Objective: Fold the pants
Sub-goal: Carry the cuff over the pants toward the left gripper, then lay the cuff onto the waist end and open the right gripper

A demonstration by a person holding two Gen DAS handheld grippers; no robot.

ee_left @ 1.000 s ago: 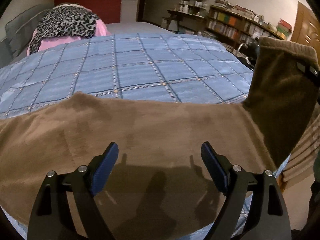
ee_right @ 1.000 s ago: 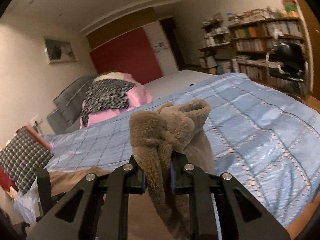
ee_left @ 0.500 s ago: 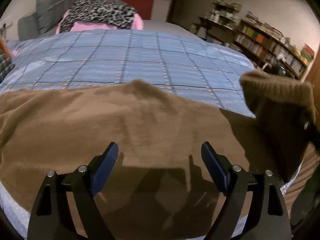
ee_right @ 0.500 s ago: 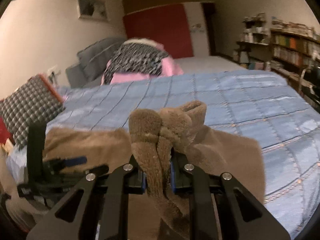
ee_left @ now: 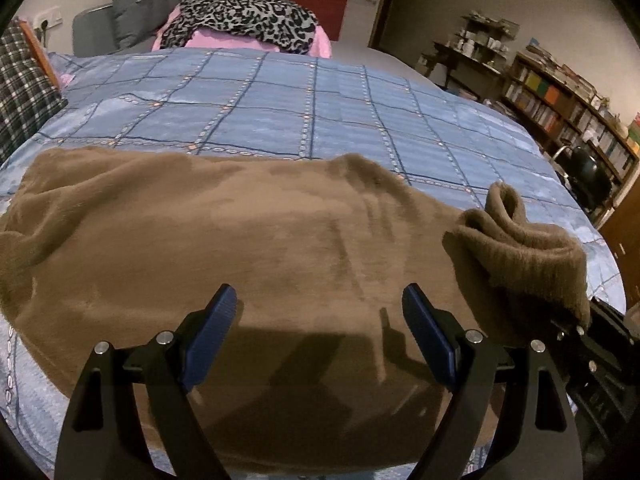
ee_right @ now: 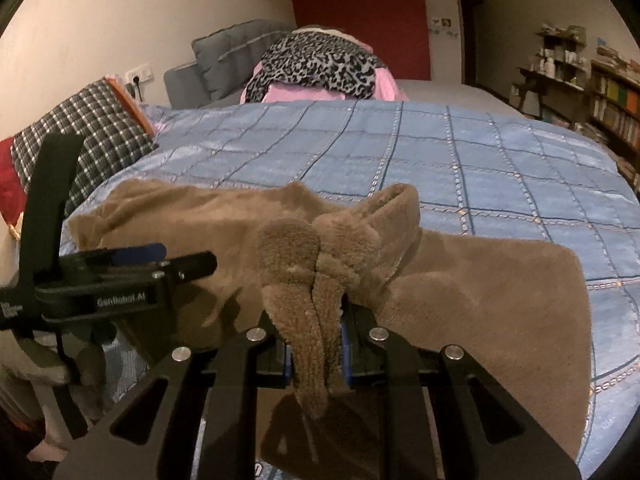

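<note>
Between the right tool's (ee_right: pixel 316 360) closed jaws sits bunched pants (ee_left: pixel 240 248) fabric; left tool (ee_left: pixel 316 332), wide open, apparently hovers above.

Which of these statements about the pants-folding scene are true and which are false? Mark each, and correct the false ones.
1. The right gripper is shut on a bunch of the brown pants. True.
2. The left gripper is clamped on the pants. False: its jaws stand wide open above the fabric.
3. The pants lie on a blue checked bedspread. True.
4. A leopard-print cloth lies on top of the pants. False: it sits on pink fabric at the far end of the bed.
5. Bookshelves stand by the wall. True.
</note>
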